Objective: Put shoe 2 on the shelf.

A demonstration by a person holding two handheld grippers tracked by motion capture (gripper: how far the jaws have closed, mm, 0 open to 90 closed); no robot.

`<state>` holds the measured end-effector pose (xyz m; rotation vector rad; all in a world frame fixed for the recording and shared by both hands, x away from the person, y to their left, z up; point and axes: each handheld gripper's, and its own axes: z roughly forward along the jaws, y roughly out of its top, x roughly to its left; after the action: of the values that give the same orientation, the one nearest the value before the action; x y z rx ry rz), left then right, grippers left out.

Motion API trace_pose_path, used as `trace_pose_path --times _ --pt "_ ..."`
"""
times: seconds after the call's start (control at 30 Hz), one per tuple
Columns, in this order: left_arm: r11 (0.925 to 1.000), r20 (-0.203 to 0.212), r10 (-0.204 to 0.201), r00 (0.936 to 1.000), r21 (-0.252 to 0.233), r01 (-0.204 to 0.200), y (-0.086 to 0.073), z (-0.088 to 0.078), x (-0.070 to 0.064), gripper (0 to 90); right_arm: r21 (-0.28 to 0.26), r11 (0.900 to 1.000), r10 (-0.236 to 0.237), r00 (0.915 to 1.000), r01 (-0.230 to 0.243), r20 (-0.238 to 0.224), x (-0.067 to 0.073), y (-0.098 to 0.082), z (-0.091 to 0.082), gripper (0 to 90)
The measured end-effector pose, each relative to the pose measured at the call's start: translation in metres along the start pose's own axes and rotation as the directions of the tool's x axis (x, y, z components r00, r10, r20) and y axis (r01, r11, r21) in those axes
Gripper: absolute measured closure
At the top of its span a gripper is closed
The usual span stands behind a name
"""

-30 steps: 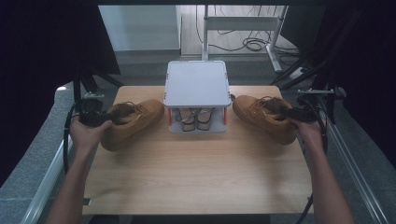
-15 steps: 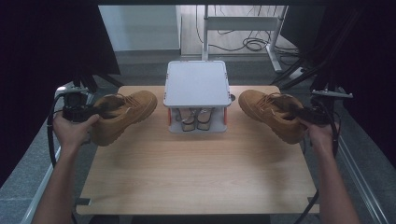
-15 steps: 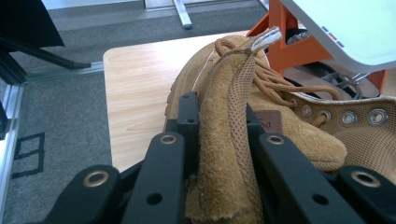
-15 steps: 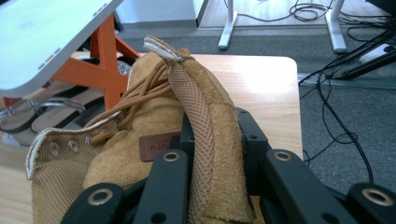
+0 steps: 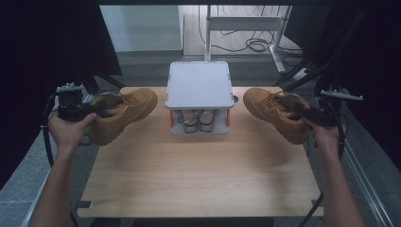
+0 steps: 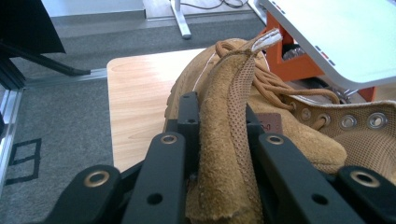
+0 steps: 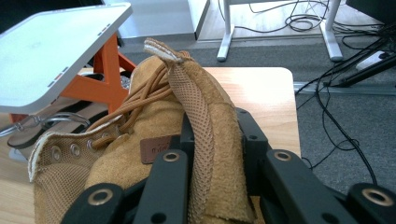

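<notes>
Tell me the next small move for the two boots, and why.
Probably carry both boots inward and set them down on the bare table in front of the rack. The left claw pinches the left boot by its collar, the right claw the right boot, both tilted at the table's edges.

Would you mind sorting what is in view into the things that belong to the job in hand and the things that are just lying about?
In the job:
- left boot, clamped by its collar in the left gripper
- right boot, clamped the same way in the right gripper

Just lying about:
- white-topped rack with orange legs, mid-table
- shoes under the rack
- cables on the floor
- wooden table
</notes>
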<state>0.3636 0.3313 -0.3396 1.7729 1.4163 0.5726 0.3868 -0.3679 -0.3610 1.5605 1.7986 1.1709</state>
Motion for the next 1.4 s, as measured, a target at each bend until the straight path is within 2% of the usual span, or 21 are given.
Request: trace_pose_path --times 0.37,0.53,0.63,0.87,1.13,1.4 --pt "0.9995 -0.007 -0.02 0.9998 -0.026 0.02 0.008 -0.01 0.005 78.3 -0.04 0.999 0.009 0.9999 -0.009 0.011 0.003 0.009 -0.009 76.9" --pt "0.9992 -0.007 -0.014 0.9999 -0.038 0.014 0.014 -0.016 0.005 78.4 -0.053 0.999 0.007 0.9999 -0.006 0.014 0.007 0.016 -0.014 76.8" --pt "0.9986 -0.005 -0.016 0.9999 -0.051 0.016 0.021 -0.021 0.004 78.4 -0.065 0.998 0.002 0.9999 -0.001 0.016 0.01 0.022 -0.018 76.8" --pt "0.9949 0.007 -0.037 0.9993 -0.093 0.037 0.038 -0.032 0.004 78.3 -0.102 0.995 0.024 0.9997 -0.023 0.009 0.019 0.036 -0.024 76.7" --pt "0.9908 0.016 -0.043 0.9989 -0.128 0.045 0.056 -0.033 -0.007 78.2 -0.14 0.99 0.019 0.9998 -0.017 0.009 0.037 0.054 -0.031 76.4" --pt "0.9897 0.043 -0.035 0.9985 -0.138 0.041 0.073 -0.019 -0.026 78.1 -0.157 0.987 0.028 0.9995 -0.03 -0.013 0.053 0.067 -0.023 76.2"
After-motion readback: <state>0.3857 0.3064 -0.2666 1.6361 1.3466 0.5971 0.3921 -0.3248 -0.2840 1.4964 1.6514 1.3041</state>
